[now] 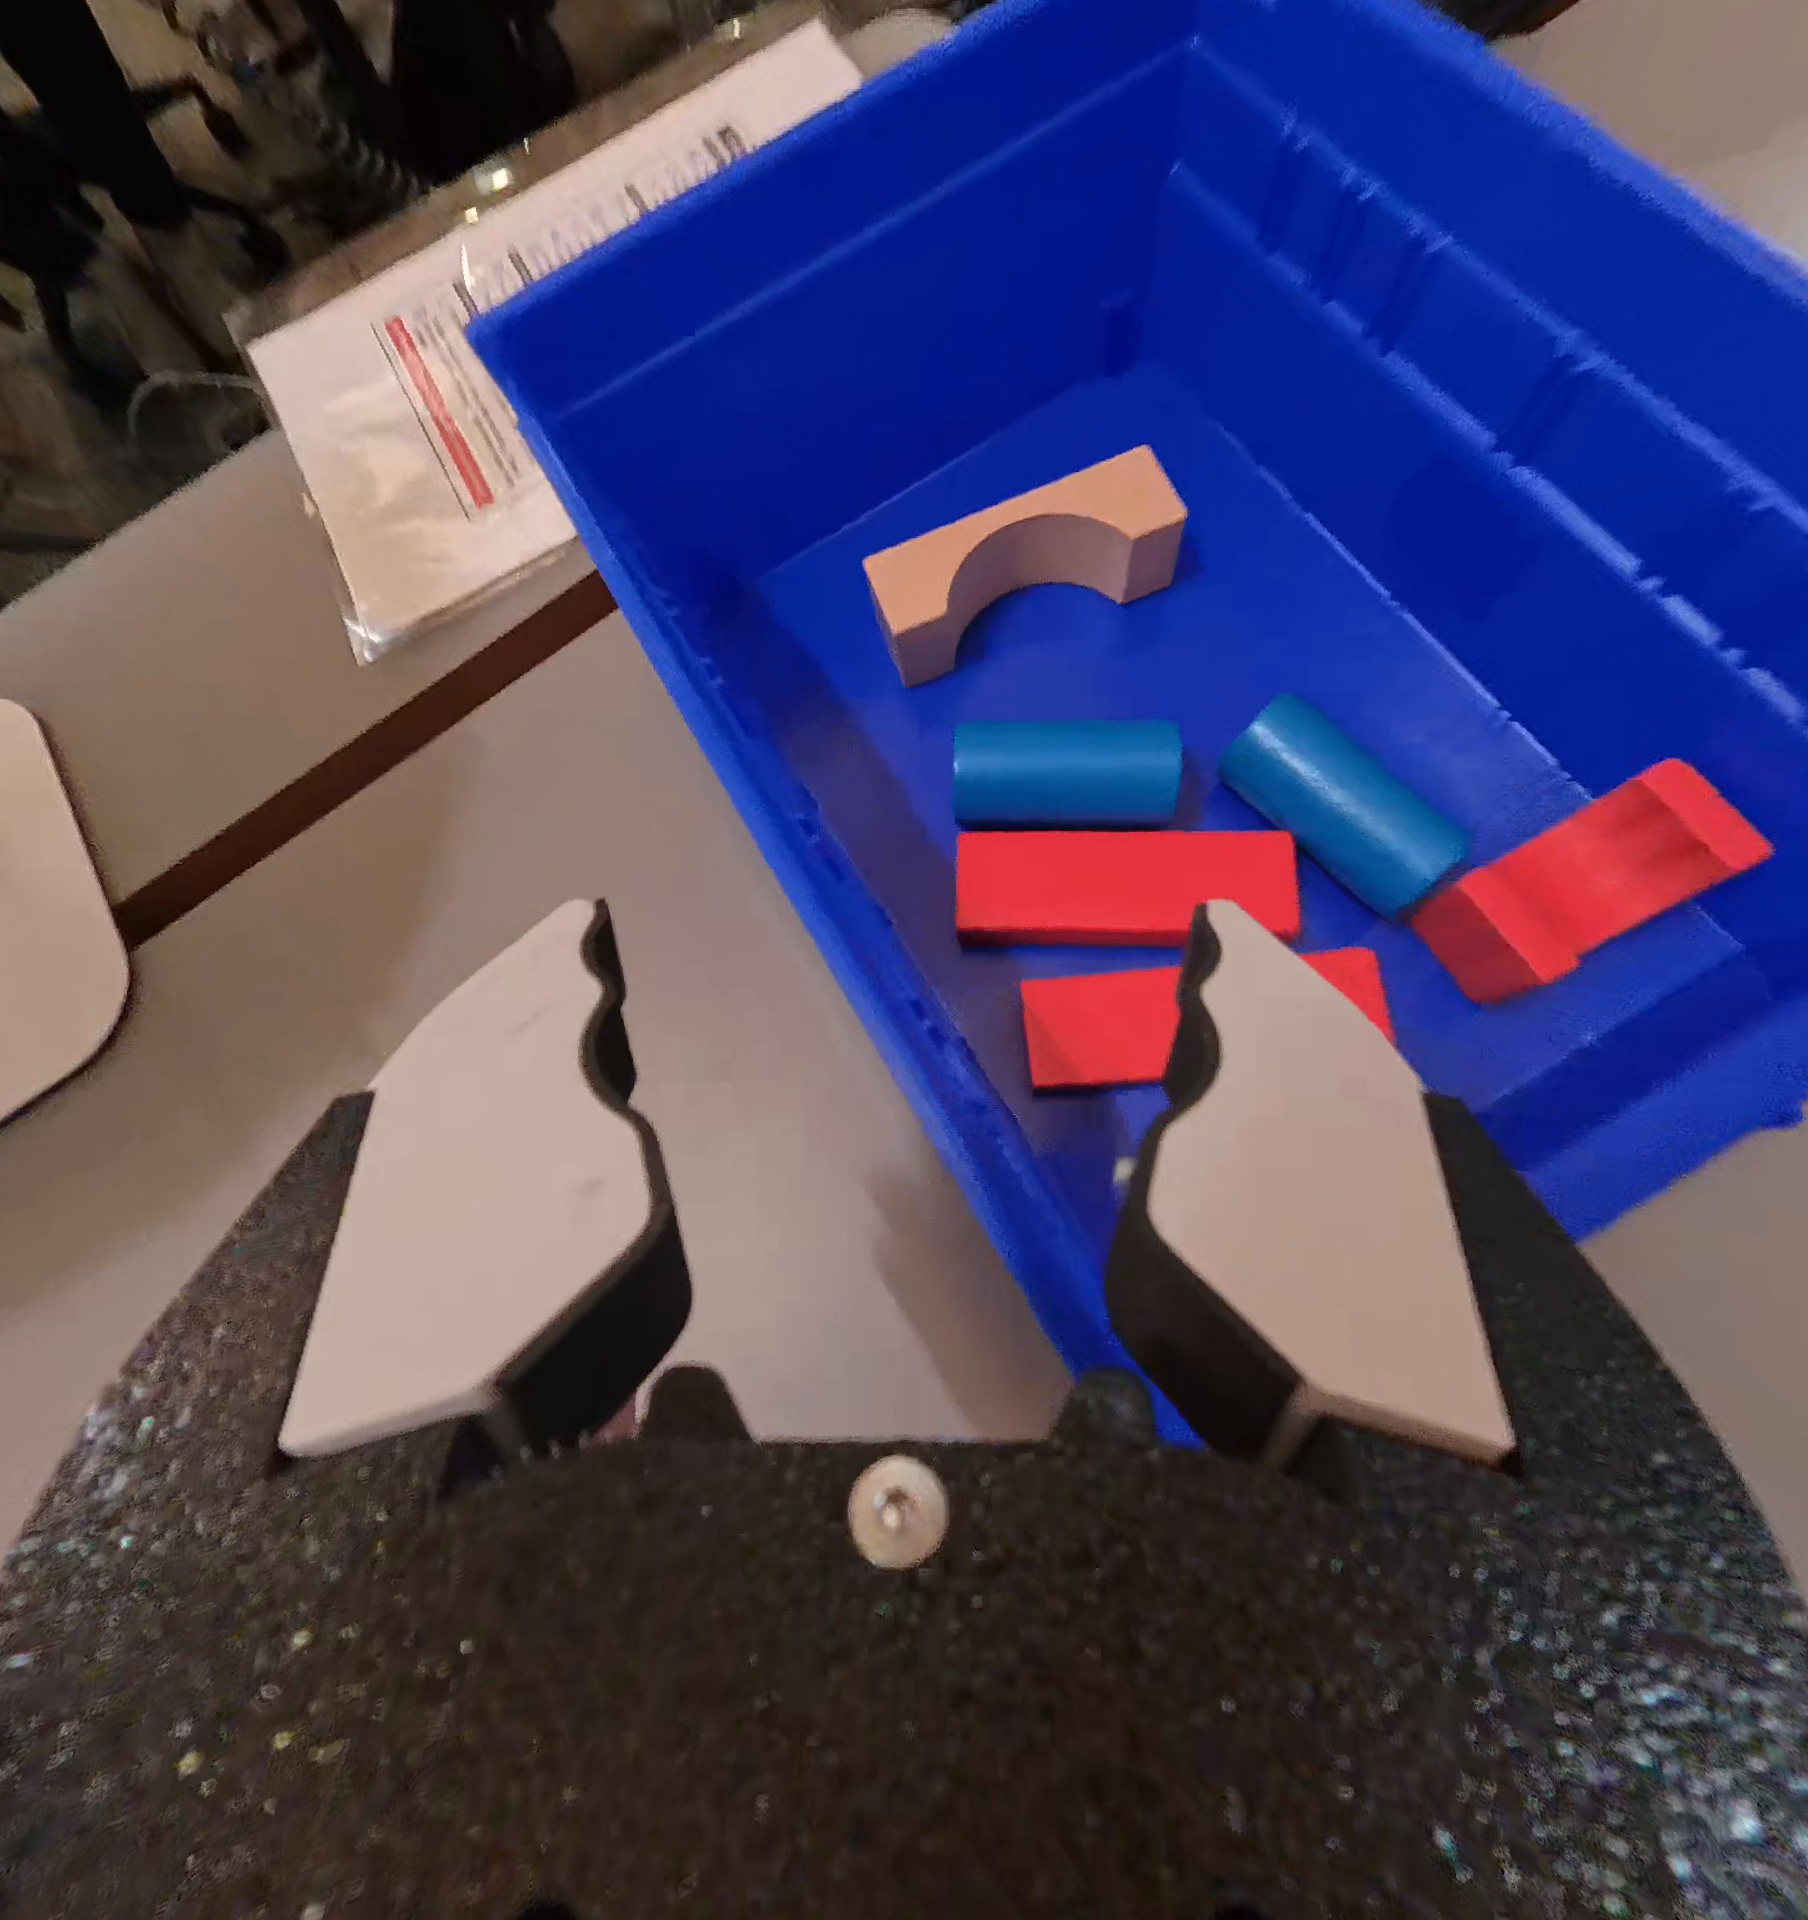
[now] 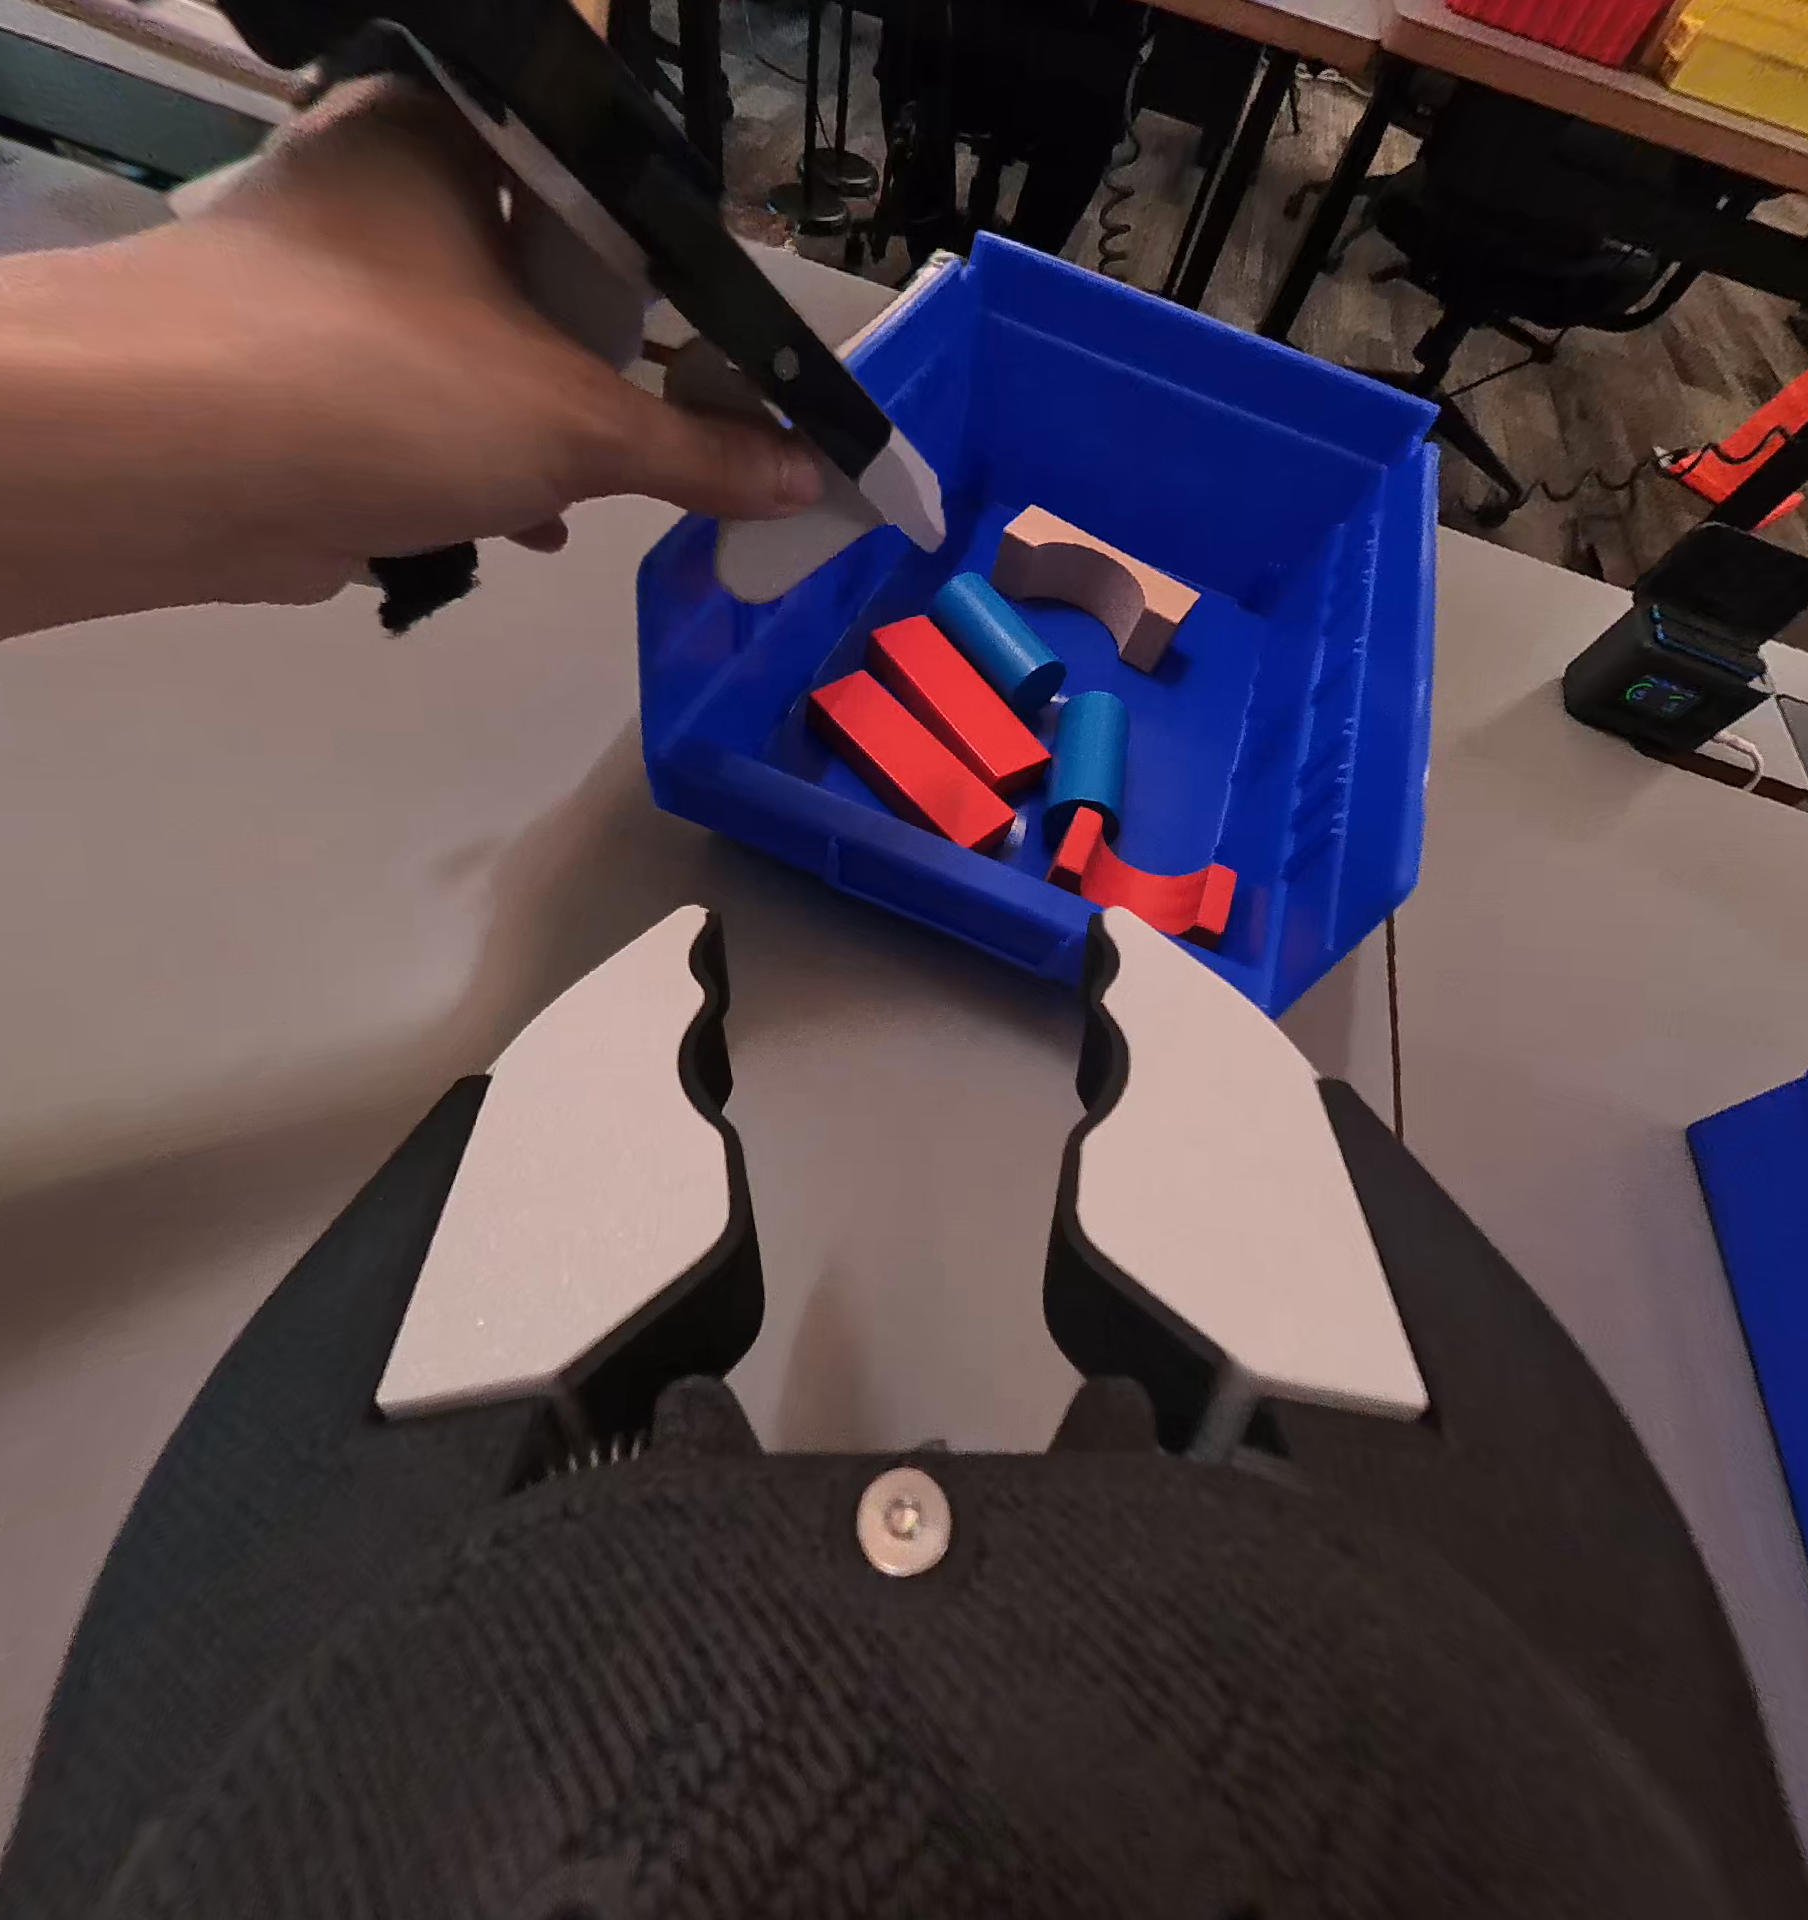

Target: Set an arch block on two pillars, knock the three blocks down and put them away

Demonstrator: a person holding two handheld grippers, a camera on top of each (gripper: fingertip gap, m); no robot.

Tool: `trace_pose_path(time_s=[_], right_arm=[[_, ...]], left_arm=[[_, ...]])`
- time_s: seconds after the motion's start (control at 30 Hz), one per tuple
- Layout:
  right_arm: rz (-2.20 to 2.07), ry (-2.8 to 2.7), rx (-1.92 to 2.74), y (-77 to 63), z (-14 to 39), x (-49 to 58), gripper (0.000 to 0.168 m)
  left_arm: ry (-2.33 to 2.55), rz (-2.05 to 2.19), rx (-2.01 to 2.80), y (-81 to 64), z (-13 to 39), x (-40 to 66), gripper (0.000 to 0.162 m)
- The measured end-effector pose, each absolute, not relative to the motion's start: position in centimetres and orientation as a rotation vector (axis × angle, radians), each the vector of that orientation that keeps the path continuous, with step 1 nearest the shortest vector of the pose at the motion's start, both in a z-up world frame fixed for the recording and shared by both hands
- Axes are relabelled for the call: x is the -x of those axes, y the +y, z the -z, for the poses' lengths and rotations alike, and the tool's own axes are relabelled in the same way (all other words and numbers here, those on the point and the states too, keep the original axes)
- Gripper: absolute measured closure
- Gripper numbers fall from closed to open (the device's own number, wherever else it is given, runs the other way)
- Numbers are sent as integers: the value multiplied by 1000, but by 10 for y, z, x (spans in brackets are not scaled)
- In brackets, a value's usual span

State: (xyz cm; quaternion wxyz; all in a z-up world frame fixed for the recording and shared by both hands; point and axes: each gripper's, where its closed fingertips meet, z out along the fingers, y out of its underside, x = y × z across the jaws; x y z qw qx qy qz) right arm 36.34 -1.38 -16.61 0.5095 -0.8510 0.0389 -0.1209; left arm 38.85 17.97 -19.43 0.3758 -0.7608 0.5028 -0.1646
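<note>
A blue plastic bin [image 1: 983, 343] [image 2: 1326, 727] stands on the grey table. In it lie a tan arch block [image 1: 1025, 561] [image 2: 1097, 592], two blue cylinders [image 1: 1066, 774] [image 2: 993, 634], two red rectangular blocks [image 1: 1118, 883] [image 2: 952, 707] and a red arch block [image 1: 1586, 894] [image 2: 1149, 883]. My left gripper [image 1: 900, 914] is open and empty, straddling the bin's near side wall, one finger over a red block. It also shows in the right wrist view [image 2: 848, 520], held by a hand [image 2: 308, 416]. My right gripper [image 2: 905, 920] is open and empty, over the table just short of the bin's front.
A plastic-sleeved paper sheet [image 1: 412, 436] lies beyond the bin. A white rounded board [image 1: 17, 914] sits at the left. A dark device with a small screen [image 2: 1689, 644] and a blue flat piece [image 2: 1804, 1351] are at the right. Chairs and tables stand behind.
</note>
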Motion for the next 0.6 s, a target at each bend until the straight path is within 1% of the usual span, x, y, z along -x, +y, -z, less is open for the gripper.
trace_pose_path(time_s=[0.07,0.1,0.17,0.27,0.3,0.37,0.4,0.43,0.5,0.6], right_arm=[[295,109,2047,-16,165,-365,102],[294,103,2045,-17,165,-365,102],[291,106,2038,-17,166,-365,102],[275,106,2038,-16,165,-365,102],[280,106,2031,-16,163,-365,102],[282,103,2021,-16,161,-363,102],[282,97,2021,-16,160,-362,102],[289,94,2022,-16,161,-362,102],[299,101,2033,-16,163,-363,102],[301,84,2039,-13,163,-358,102]], left_arm=[[1304,382,1998,188,207,-393,70],[1309,361,2025,193,213,-394,71],[1303,351,2078,201,223,-398,79],[1303,351,2177,209,240,-400,99],[1313,356,2208,210,246,-401,100],[1350,373,2271,209,261,-404,113],[1356,393,2304,208,268,-405,113],[1351,466,2342,204,270,-407,125],[1368,580,2374,198,271,-411,129],[1468,516,2347,205,271,-402,133]])
